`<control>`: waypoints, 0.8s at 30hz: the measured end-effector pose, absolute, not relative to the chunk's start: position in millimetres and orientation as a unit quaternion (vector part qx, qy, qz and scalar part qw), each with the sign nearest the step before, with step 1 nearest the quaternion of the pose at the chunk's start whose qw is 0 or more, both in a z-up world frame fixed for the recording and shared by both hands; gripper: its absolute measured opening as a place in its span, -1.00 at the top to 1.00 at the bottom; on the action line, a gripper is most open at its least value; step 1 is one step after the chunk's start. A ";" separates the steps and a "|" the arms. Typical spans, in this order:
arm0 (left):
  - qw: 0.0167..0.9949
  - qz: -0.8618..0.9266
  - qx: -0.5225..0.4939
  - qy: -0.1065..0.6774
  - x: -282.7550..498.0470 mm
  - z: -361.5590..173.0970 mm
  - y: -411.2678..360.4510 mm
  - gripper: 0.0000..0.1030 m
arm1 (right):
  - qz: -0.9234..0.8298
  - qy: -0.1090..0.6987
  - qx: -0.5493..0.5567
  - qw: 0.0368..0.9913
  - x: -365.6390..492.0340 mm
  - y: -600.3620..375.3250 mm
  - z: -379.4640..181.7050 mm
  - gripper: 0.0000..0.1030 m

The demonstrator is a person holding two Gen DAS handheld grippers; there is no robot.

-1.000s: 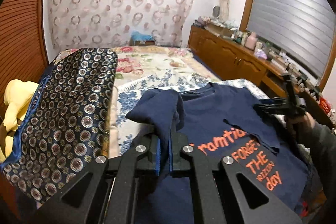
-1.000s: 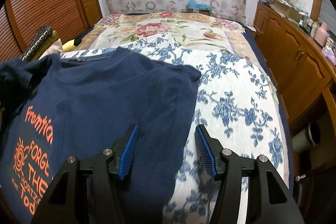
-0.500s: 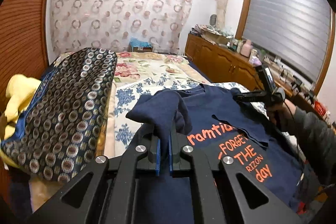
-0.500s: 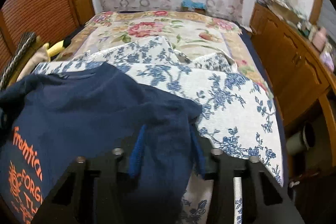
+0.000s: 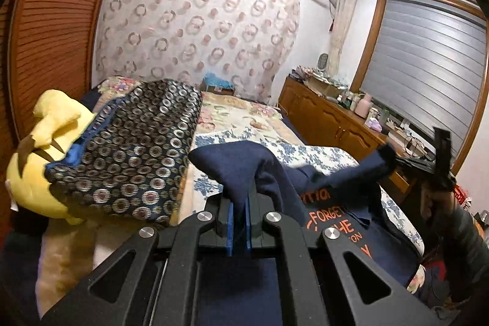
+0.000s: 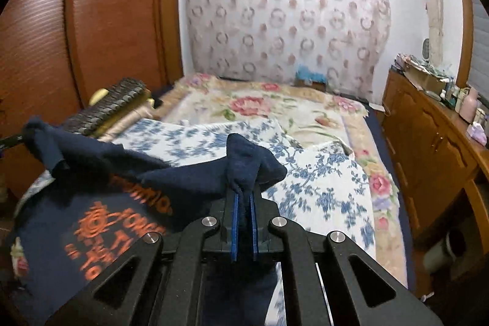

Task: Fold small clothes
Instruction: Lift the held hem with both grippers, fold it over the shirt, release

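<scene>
A navy T-shirt (image 5: 333,203) with orange lettering hangs lifted above the bed, stretched between both grippers. My left gripper (image 5: 239,203) is shut on a bunched shoulder of the shirt, cloth pinched between its blue pads (image 5: 229,222). My right gripper (image 6: 243,200) is shut on the other shoulder of the T-shirt (image 6: 189,182). In the left wrist view the right gripper (image 5: 397,162) shows at the far right, held by a hand, with cloth pulled taut from it. The orange print (image 6: 101,231) faces up below.
A blue-flowered white cloth (image 6: 321,182) covers the near bed, over a rose-patterned quilt (image 6: 259,103). A folded dark circle-patterned quilt (image 5: 128,148) and a yellow plush (image 5: 49,124) lie at the left. A cluttered wooden sideboard (image 6: 434,142) runs along the right.
My right gripper closed on the shirt's shoulder and lifted it off the bed. Both grippers rose, pulling the shirt's top edge up and taut.
</scene>
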State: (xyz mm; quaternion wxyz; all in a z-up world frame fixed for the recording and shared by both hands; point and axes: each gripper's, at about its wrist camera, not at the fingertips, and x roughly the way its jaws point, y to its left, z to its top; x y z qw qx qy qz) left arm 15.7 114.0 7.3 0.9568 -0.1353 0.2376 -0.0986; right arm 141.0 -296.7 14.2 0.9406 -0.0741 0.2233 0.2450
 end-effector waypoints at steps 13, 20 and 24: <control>0.953 -0.083 -0.159 0.244 -32.0 -10.7 127.4 0.88 | 0.261 0.245 -0.053 0.932 58.9 -364.1 -7.0 0.88; 0.951 -0.068 -0.140 0.267 -70.0 -18.6 118.6 0.88 | 0.267 0.265 -0.061 0.925 20.3 -378.5 3.3 0.88; 0.945 -0.049 -0.123 0.300 -85.1 -37.8 117.7 0.88 | 0.271 0.296 -0.062 0.914 -0.2 -387.4 -5.3 0.88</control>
